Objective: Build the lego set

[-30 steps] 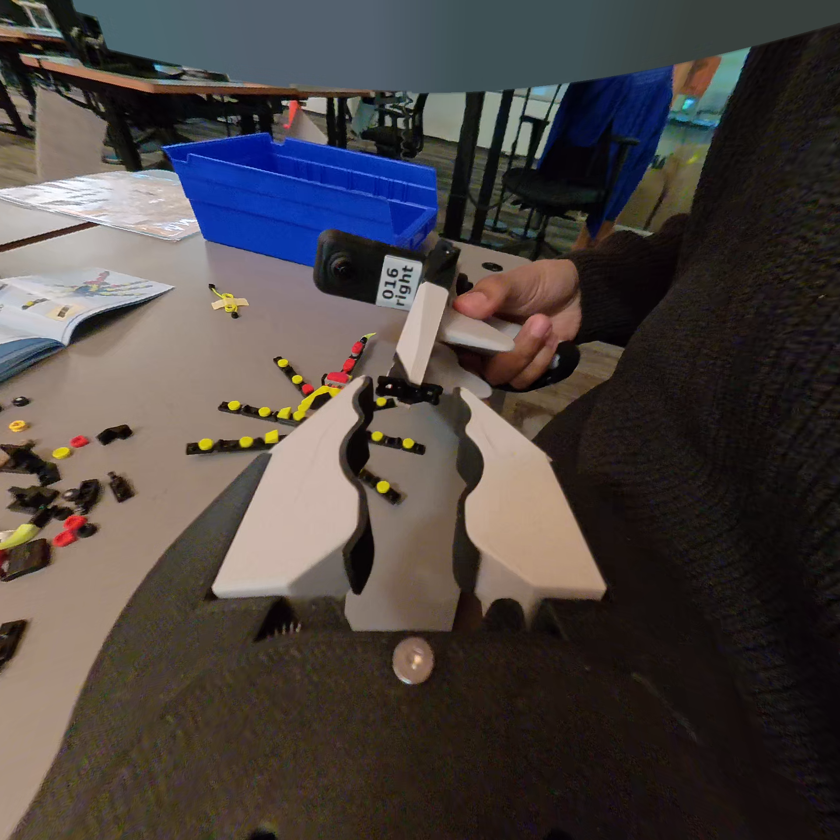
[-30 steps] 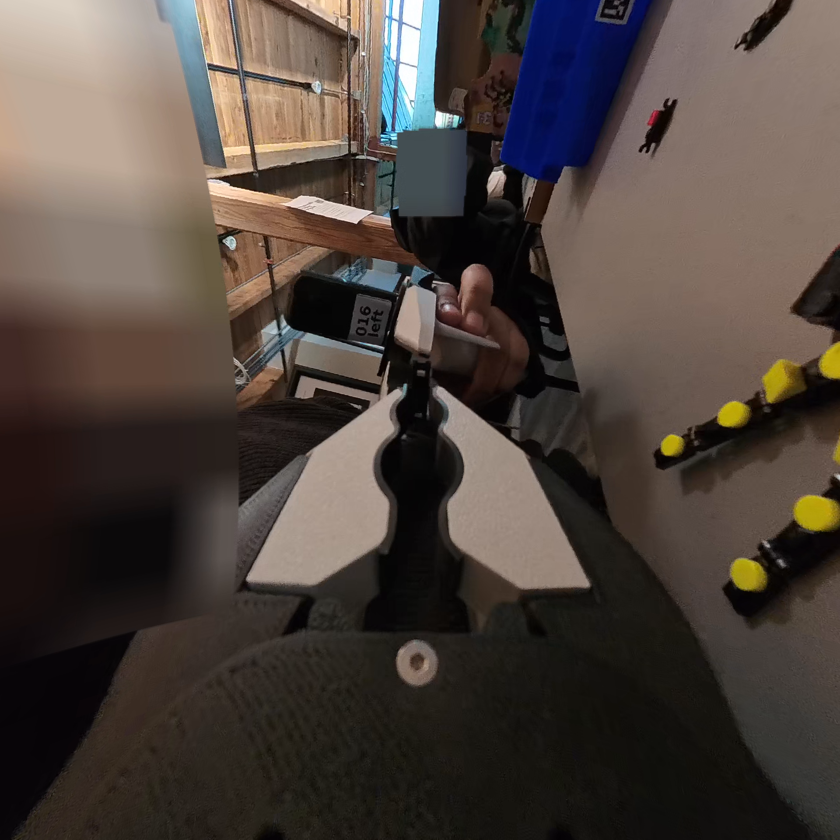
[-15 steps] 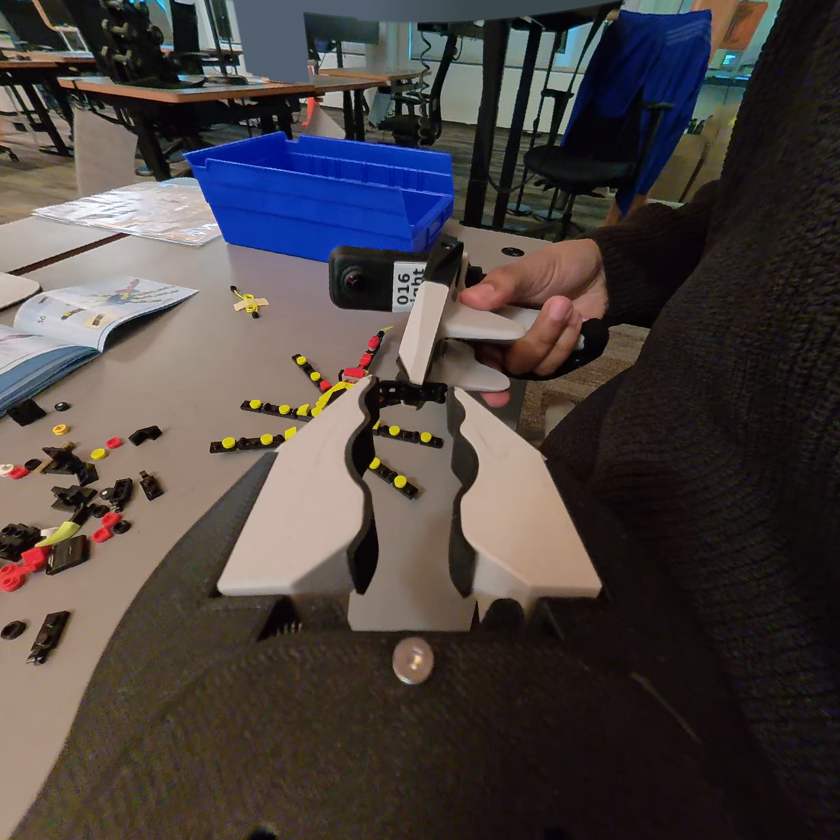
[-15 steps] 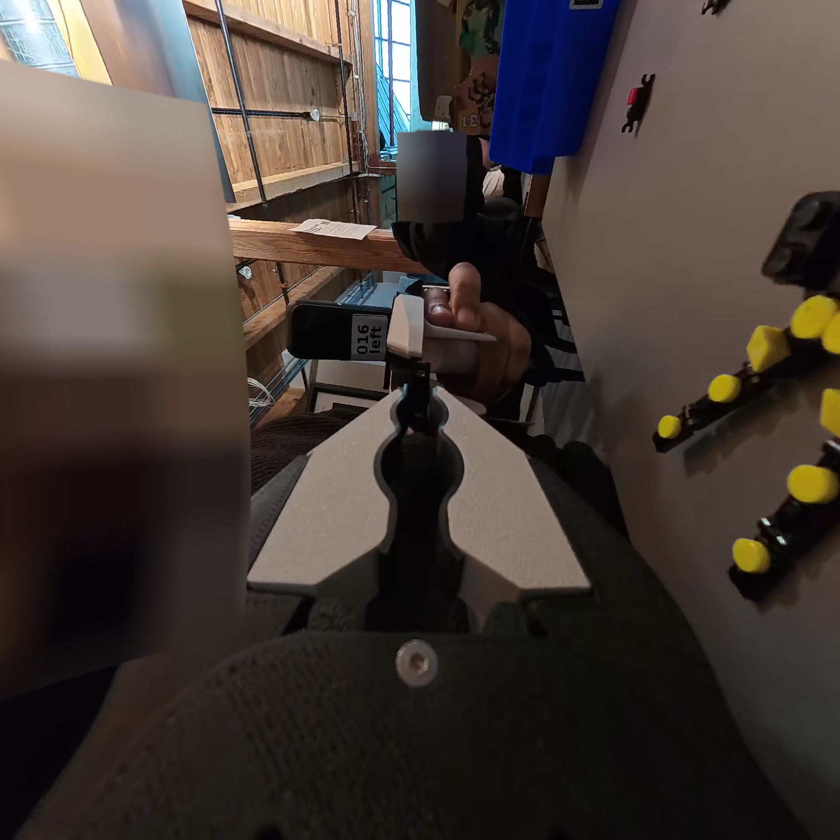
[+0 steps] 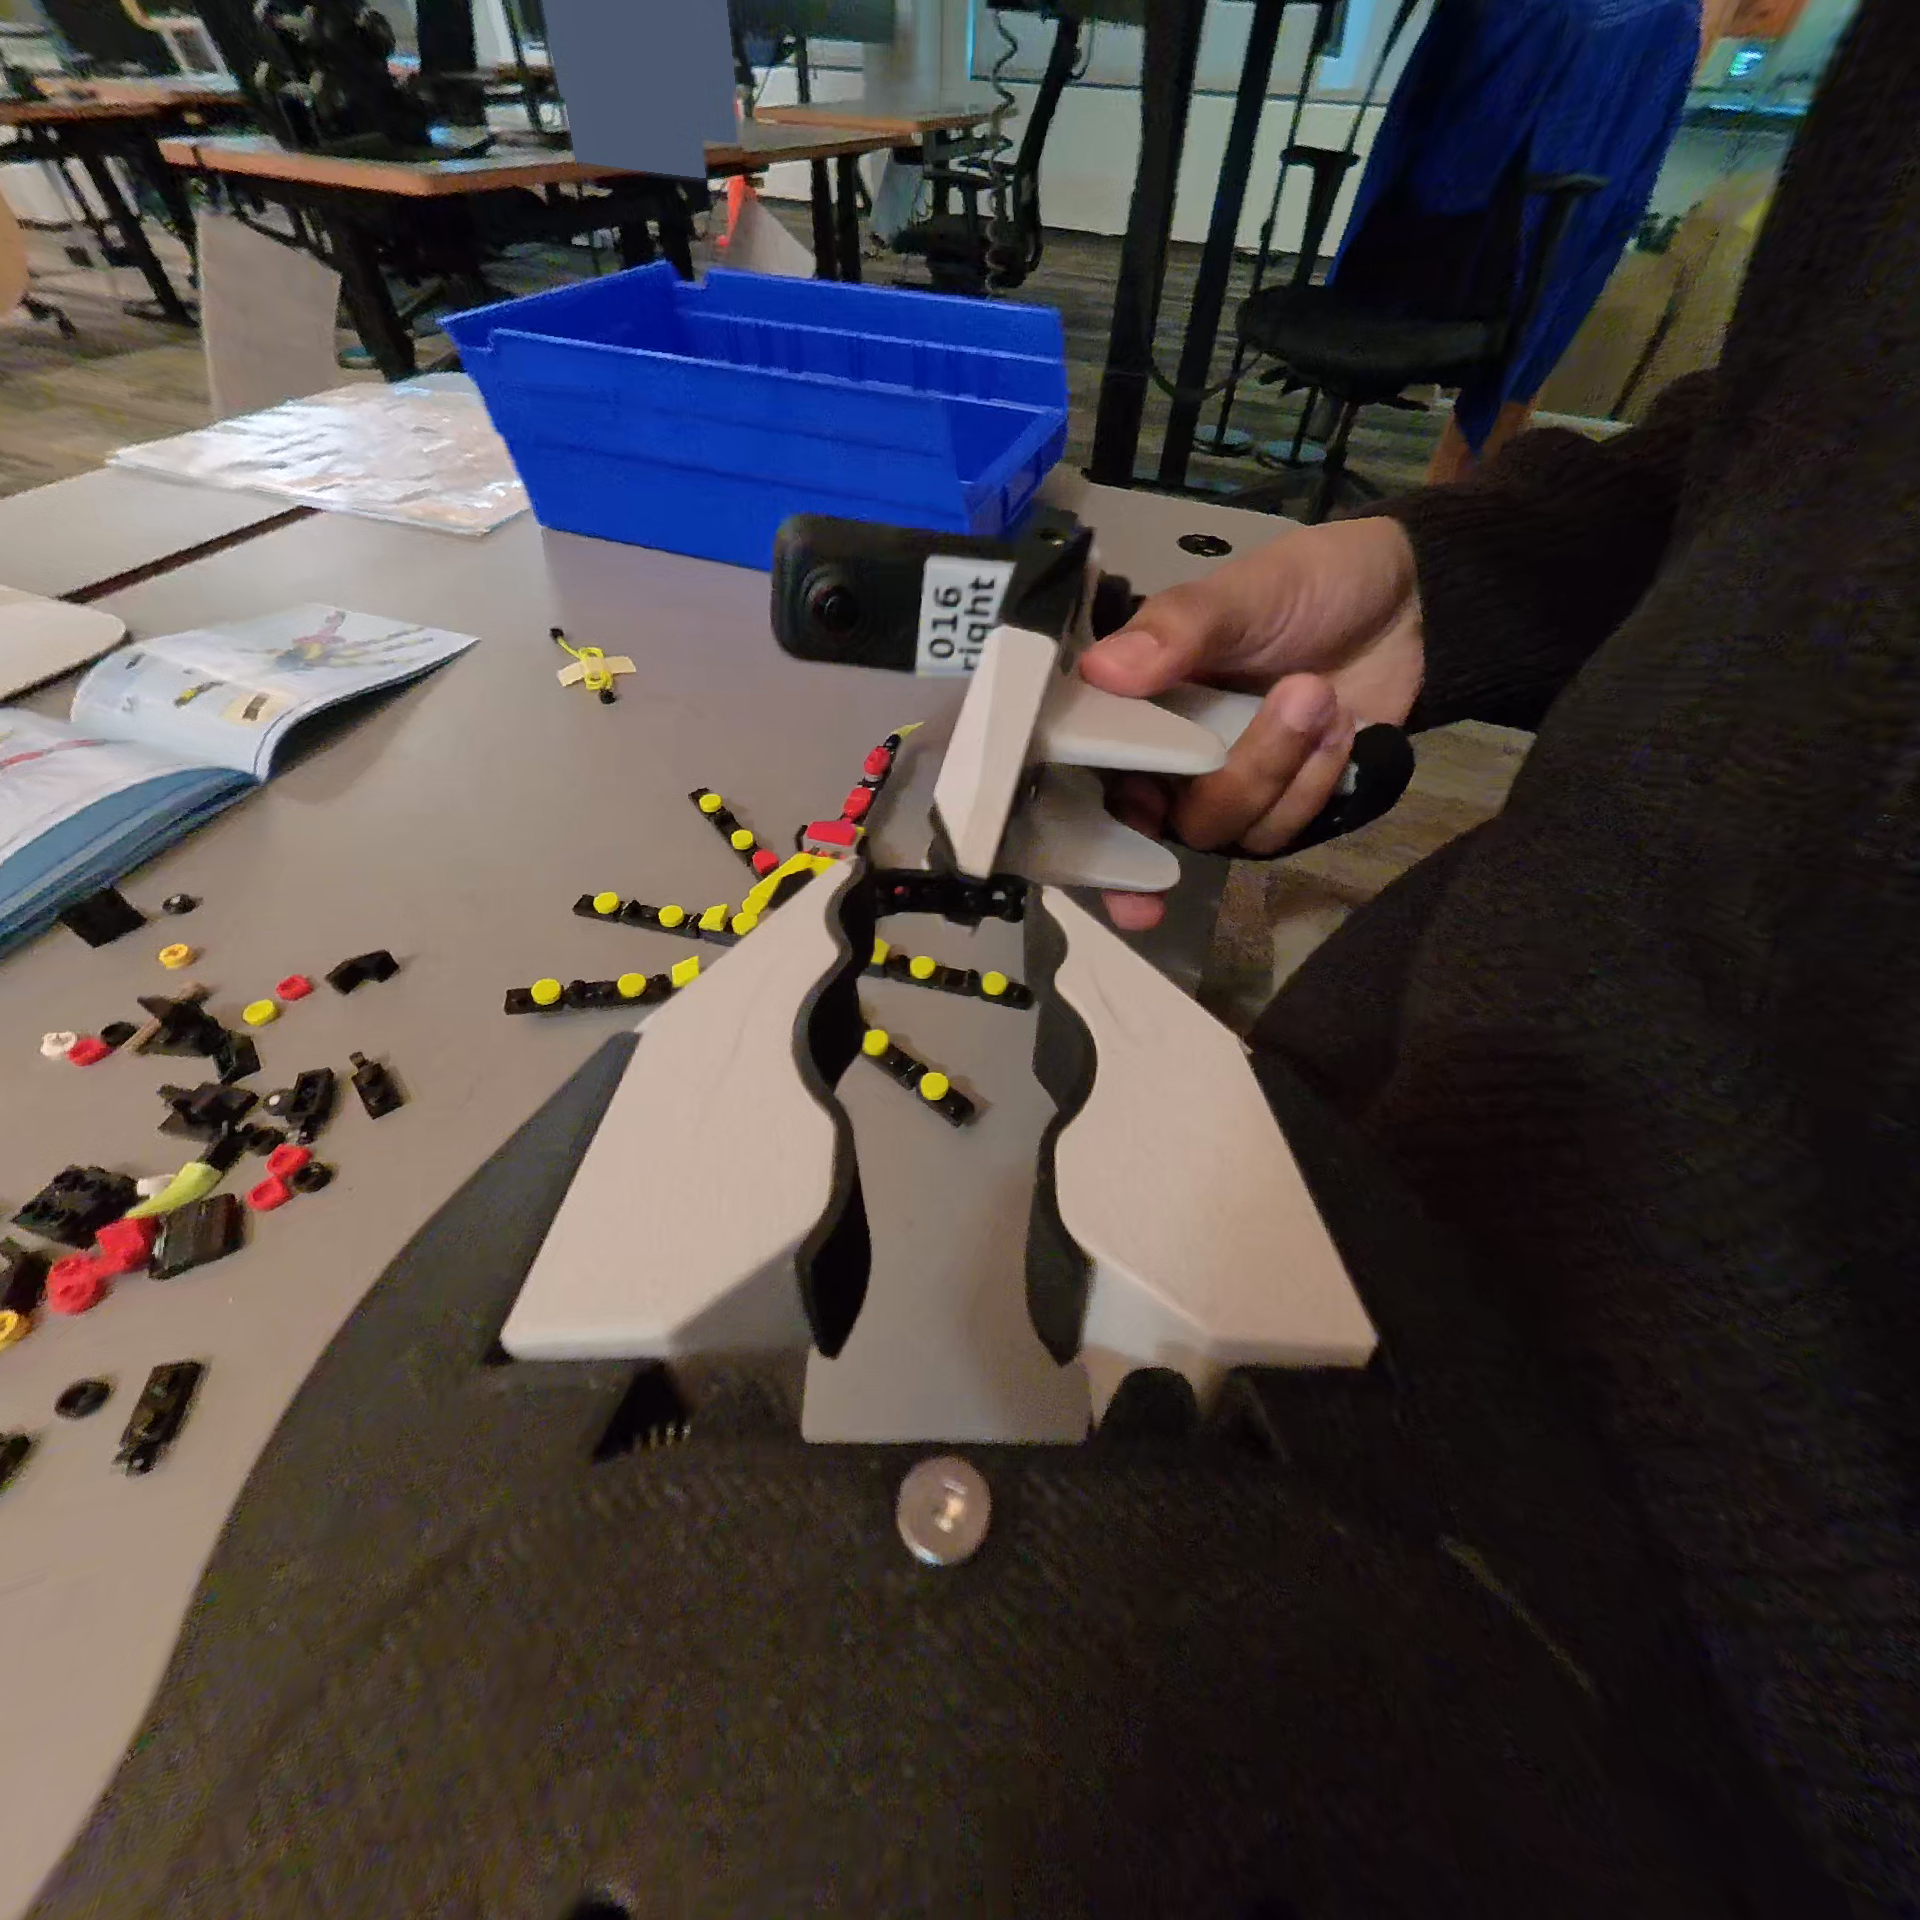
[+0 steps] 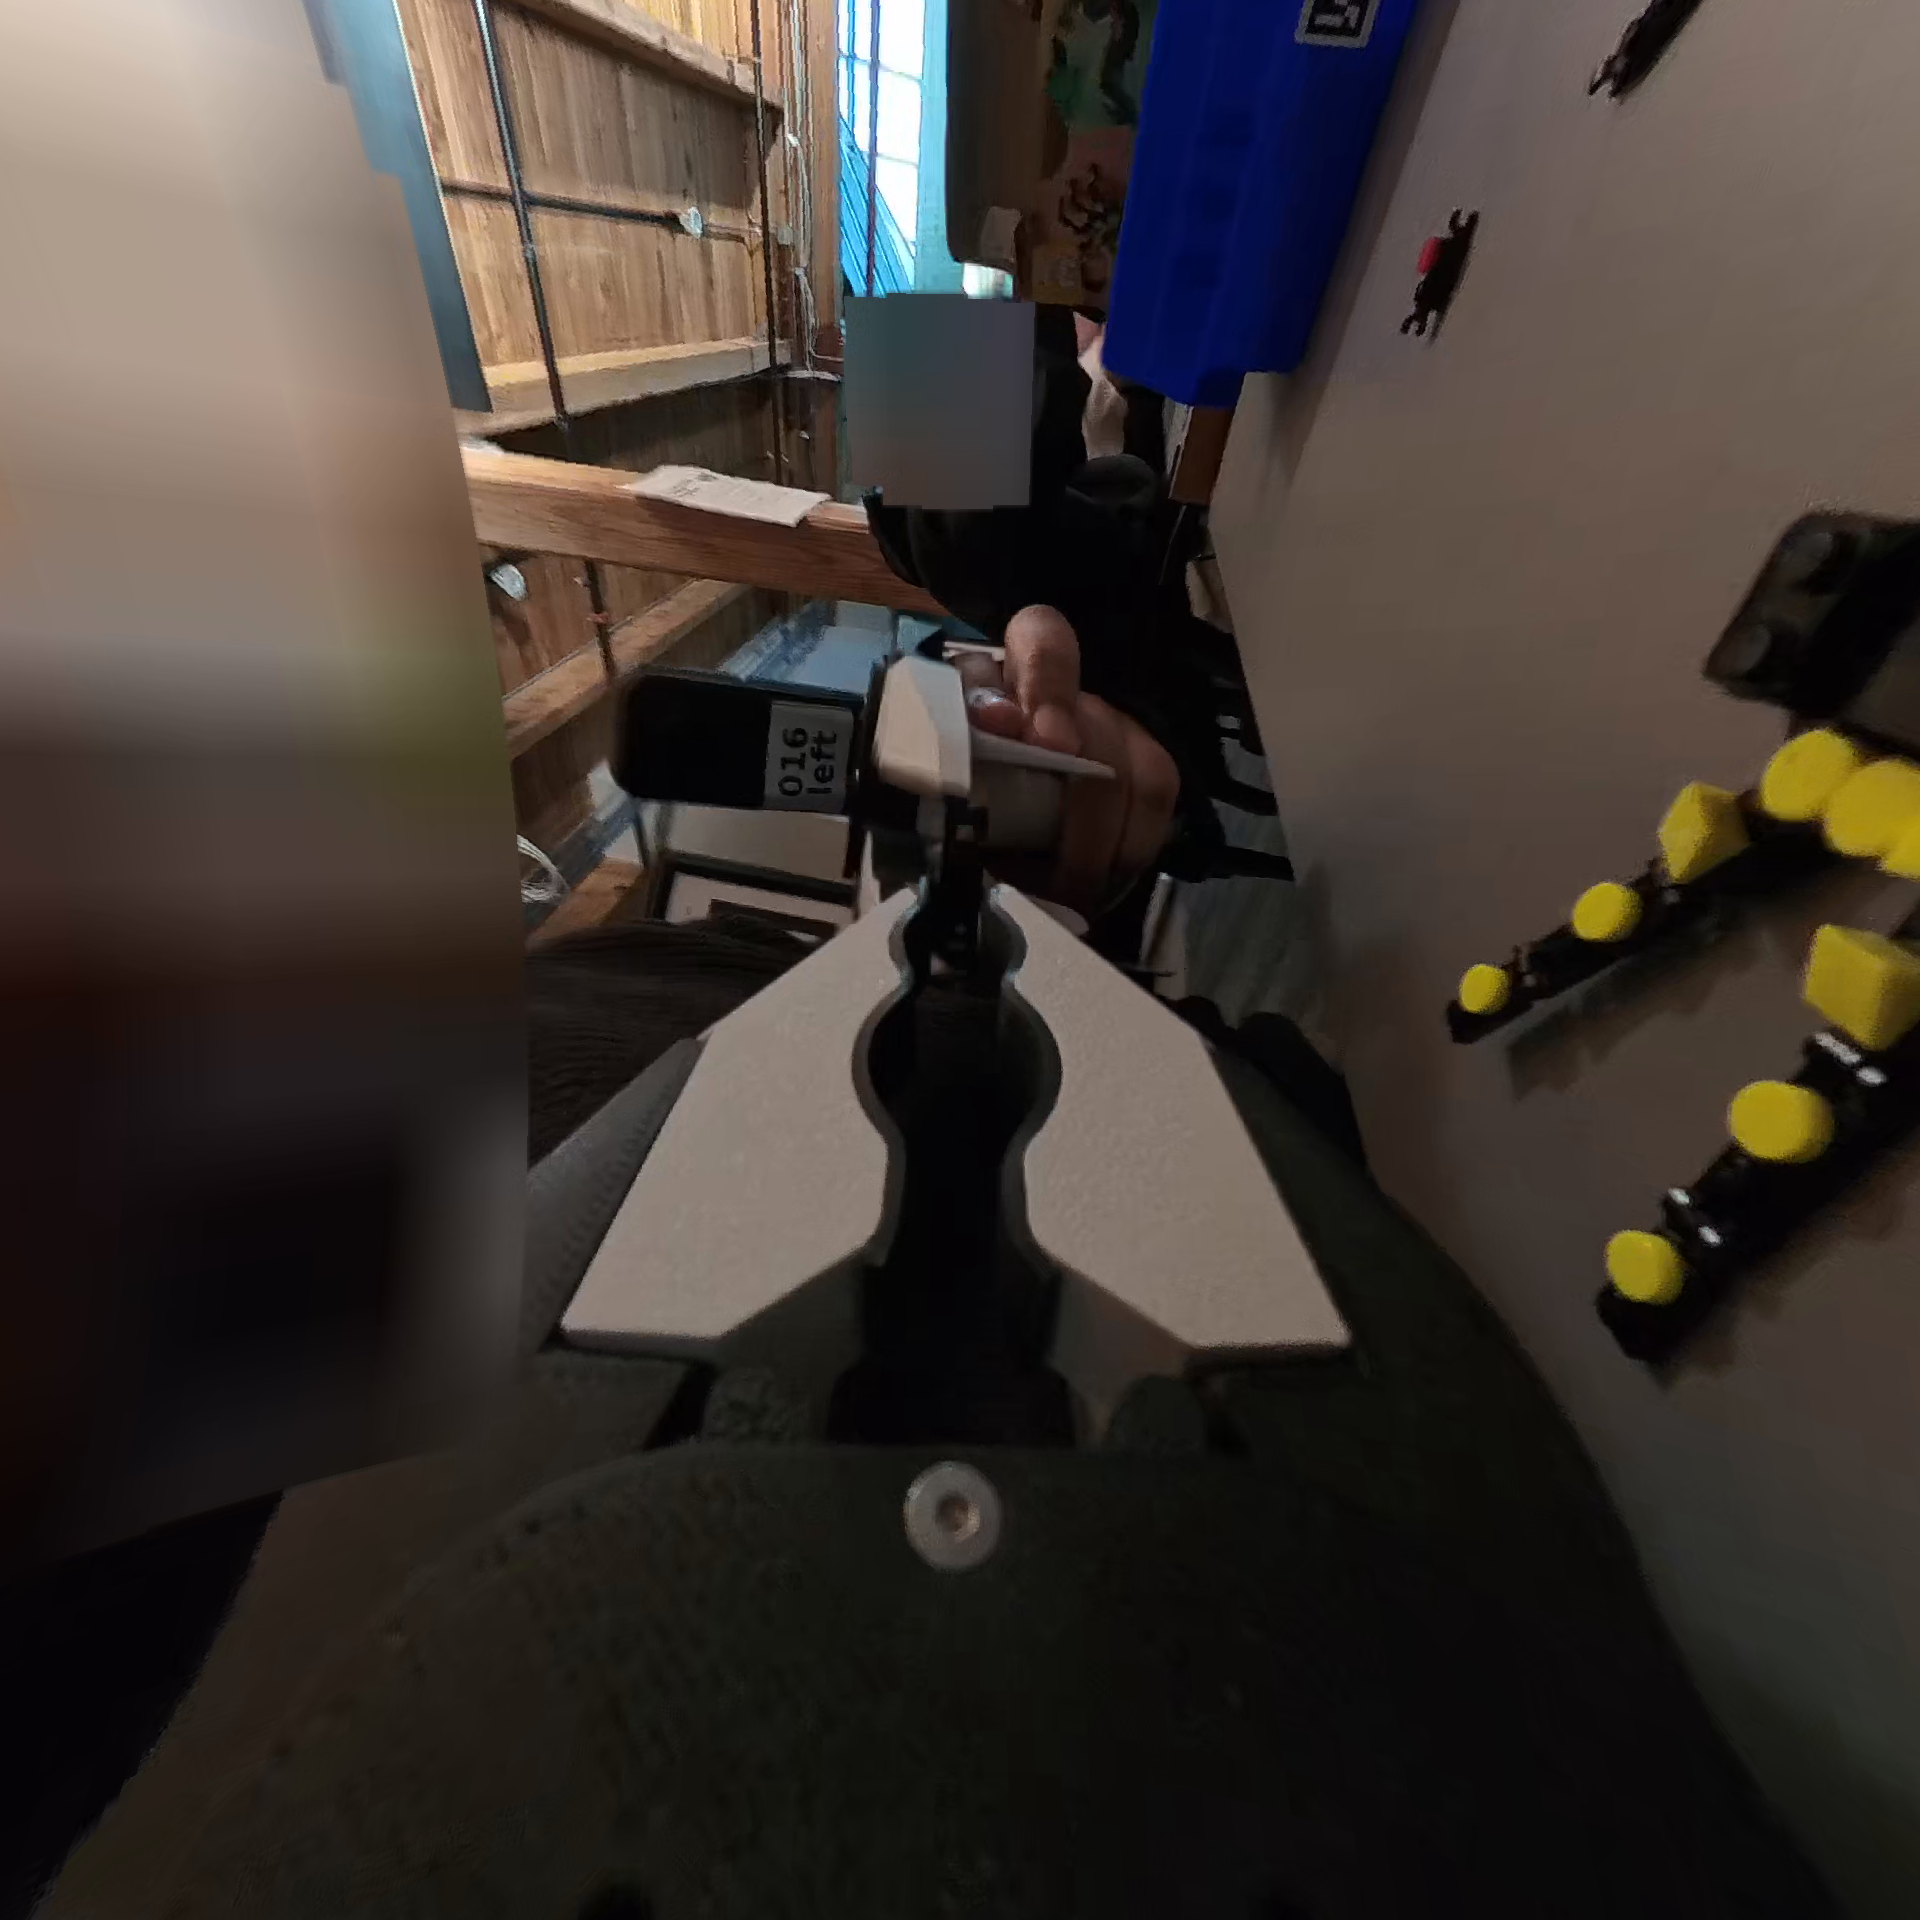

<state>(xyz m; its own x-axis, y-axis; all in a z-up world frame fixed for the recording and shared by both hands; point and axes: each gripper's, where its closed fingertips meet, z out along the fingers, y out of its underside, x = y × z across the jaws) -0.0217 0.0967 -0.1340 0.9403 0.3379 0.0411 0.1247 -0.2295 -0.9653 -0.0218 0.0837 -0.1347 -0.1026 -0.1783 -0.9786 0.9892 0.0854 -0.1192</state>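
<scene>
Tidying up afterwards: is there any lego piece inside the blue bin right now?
Cannot tell: the left wrist view shows the blue bin from the side, and its walls hide the floor; no piece shows in the visible part.

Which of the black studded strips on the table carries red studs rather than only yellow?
The strip pointing toward the blue bin; it alone shows red studs.

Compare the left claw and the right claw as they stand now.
The left claw is open and grips nothing; the right claw is shut on a black lego piece. The left claw is held level over the table; the right claw is rolled onto its side. Both are grey, hand-held, and face each other.
</scene>
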